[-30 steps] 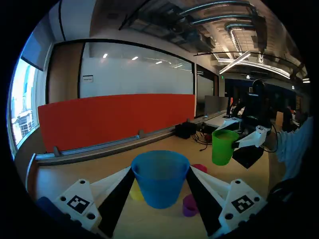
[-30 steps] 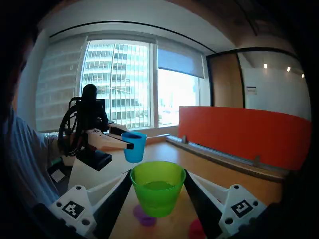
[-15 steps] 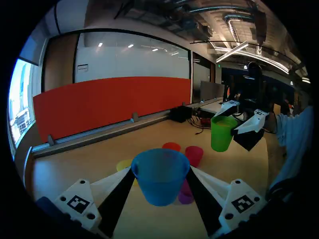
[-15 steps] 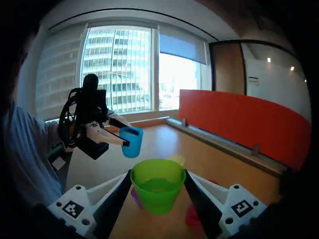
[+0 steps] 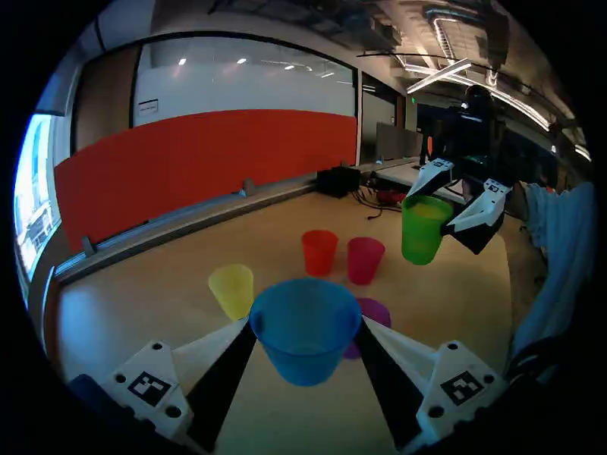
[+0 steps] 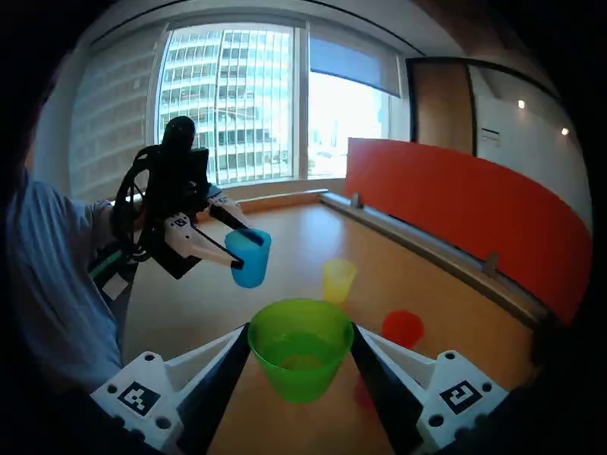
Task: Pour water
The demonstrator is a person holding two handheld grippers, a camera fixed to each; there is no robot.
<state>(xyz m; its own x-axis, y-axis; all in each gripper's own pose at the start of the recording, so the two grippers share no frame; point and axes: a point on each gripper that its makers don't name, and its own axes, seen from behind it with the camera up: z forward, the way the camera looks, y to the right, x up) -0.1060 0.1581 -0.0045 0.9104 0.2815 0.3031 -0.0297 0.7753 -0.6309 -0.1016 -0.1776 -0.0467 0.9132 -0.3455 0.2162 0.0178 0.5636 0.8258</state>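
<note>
My left gripper (image 5: 306,334) is shut on an upright blue cup (image 5: 305,327), held above the wooden table (image 5: 152,303). In the right gripper view that blue cup (image 6: 249,258) and the left gripper (image 6: 244,246) hang at the left, a hand behind them. My right gripper (image 6: 301,350) is shut on a green cup (image 6: 300,346) with water in its bottom, also upright. In the left gripper view the green cup (image 5: 422,229) and right gripper (image 5: 446,212) float at the right, apart from the blue cup.
On the table stand a yellow cup (image 5: 231,290), an orange-red cup (image 5: 319,252), a pink cup (image 5: 364,259) and a purple cup (image 5: 363,318) partly behind the blue one. An orange partition (image 5: 197,163) runs along the far table edge. A person's sleeve (image 6: 53,303) is at left.
Both views have tilted downward over the last second, so more of the table and its cups shows. Both cups stay gripped and upright, still apart from each other.
</note>
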